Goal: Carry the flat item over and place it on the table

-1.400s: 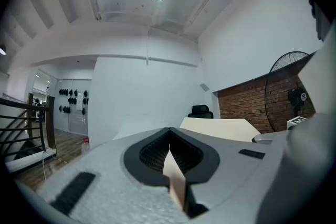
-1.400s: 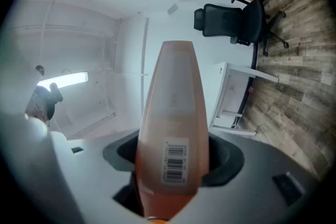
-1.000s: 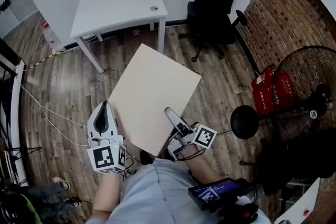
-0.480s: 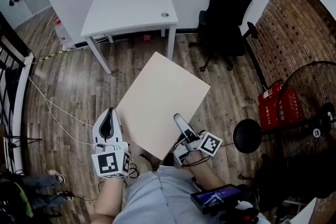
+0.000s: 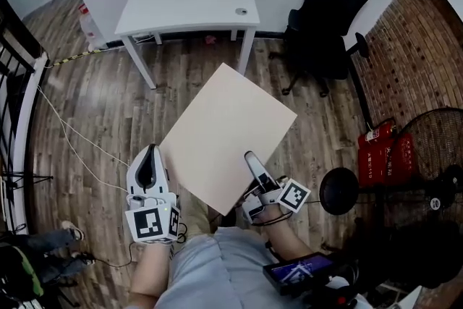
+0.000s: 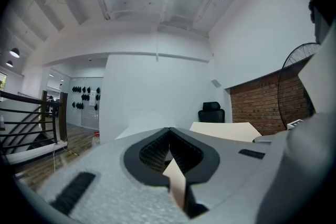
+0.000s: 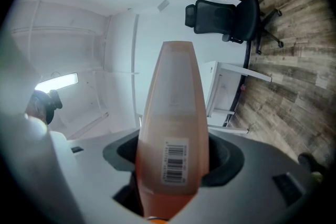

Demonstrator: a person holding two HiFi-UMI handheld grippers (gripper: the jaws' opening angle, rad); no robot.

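Holding flat board (image 5: 228,137) up over wooden floor (image 5: 94,112), apart from white table (image 5: 188,3) ahead; left gripper (image 5: 151,155) jaws pinching nearly together on board's left corner; right gripper (image 5: 255,164) jaws clamping board's near right edge, barcode label (image 7: 174,160) showing between them; black chair (image 5: 333,11) standing right of table.

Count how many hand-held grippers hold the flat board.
2. The left hand-held gripper clamps the flat board at its near-left edge; the right hand-held gripper clamps its near-right edge.
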